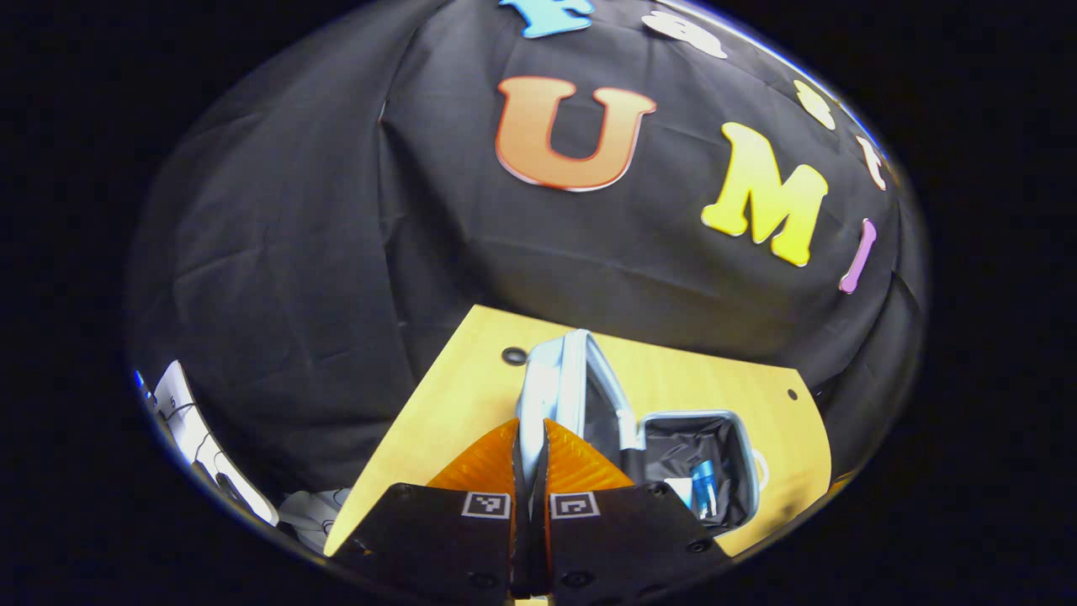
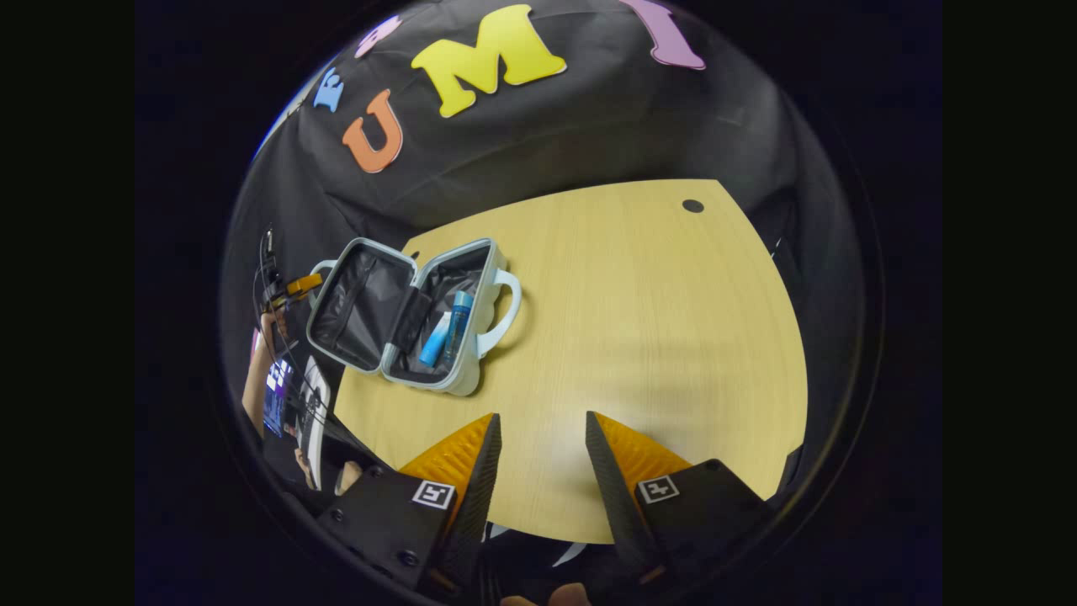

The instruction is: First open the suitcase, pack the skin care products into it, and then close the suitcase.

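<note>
The suitcase (image 2: pixel 412 316) lies open on the near left part of the wooden table (image 2: pixel 656 337), its two dark-lined halves spread apart. In the half with the handle (image 2: pixel 505 307) lie two blue skin care tubes (image 2: pixel 448 337) side by side, touching or nearly so. Through my left gripper view I see the lid (image 1: pixel 555 387) edge-on, raised and tilted, with the filled half (image 1: pixel 698 471) lying flat just beyond it to the right.

My left gripper (image 1: pixel 530 459) has its two fingers brought together on the rim of that lid; both press on it, so I hold it pinched. My right gripper (image 2: pixel 543 454) hovers above bare table well to the right of the case, its fingers spread wide with nothing between them.

I judge the packing done (I see no other products left out on the table), so the step in hand is the closing. The next move, as I read it, calls for my left hand to swing the lid over in an arc about the hinge until it meets the filled half. The tubes lie low in the lining and should not foul the rim. The right could come across to steady the base or press the lid home.
</note>
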{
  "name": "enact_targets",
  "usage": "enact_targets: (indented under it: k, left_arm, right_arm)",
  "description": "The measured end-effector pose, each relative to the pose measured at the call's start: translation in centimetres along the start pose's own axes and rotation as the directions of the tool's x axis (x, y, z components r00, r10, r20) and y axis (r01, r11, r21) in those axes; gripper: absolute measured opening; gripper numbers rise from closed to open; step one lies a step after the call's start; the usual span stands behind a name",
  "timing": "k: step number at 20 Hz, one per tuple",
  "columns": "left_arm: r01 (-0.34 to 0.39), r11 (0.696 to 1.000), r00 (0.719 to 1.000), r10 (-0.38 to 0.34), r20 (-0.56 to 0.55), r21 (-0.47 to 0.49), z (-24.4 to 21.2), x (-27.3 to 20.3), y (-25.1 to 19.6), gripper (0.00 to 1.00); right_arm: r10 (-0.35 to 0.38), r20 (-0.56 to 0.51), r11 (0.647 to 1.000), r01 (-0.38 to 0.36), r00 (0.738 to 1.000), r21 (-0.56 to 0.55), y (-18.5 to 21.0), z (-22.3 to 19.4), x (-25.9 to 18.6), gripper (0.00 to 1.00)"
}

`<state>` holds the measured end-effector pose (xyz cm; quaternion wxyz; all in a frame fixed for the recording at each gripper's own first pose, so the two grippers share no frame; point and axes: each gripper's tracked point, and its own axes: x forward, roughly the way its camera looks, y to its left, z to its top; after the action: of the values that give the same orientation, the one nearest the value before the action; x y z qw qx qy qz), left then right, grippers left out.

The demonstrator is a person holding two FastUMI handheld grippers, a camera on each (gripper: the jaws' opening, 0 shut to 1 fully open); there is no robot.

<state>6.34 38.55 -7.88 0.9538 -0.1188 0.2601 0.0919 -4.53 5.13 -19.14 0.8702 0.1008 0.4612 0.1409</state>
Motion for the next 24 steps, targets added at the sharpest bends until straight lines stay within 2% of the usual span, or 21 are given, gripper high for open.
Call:
enact_targets:
  k: [5, 9, 15, 19, 24]
  left_arm:
    - [0.058, 0.998, 0.996, -0.059, 0.070, 0.024, 1.0, -2.6, -11.1, 0.03]
    - [0.093, 0.995, 0.993, -0.096, 0.069, 0.039, -0.1, -2.9, -18.2, 0.03]
    - [0.163, 0.986, 0.985, -0.164, 0.049, 0.023, -5.3, -0.8, -28.9, 0.03]
    - [0.173, 0.985, 0.984, -0.173, 0.034, 0.019, -9.5, 1.8, -33.4, 0.03]
    - [0.182, 0.981, 0.983, -0.182, -0.017, 0.060, -15.1, 5.6, -36.5, 0.03]
  right_arm:
    - [0.017, 0.045, 0.999, -0.018, 0.999, 0.027, -2.6, 1.2, -1.1, 0.61]
    - [0.009, 0.059, 0.999, -0.011, 0.998, 0.038, -5.2, 1.2, -2.0, 0.61]
    - [-0.023, 0.078, 0.999, 0.019, 0.997, 0.049, -8.0, 0.4, -4.1, 0.62]
    - [-0.065, 0.081, 0.997, 0.062, 0.995, 0.036, -10.2, -0.6, -4.8, 0.62]
    - [-0.115, 0.071, 0.993, 0.113, 0.991, 0.036, -12.5, -2.0, -5.8, 0.62]
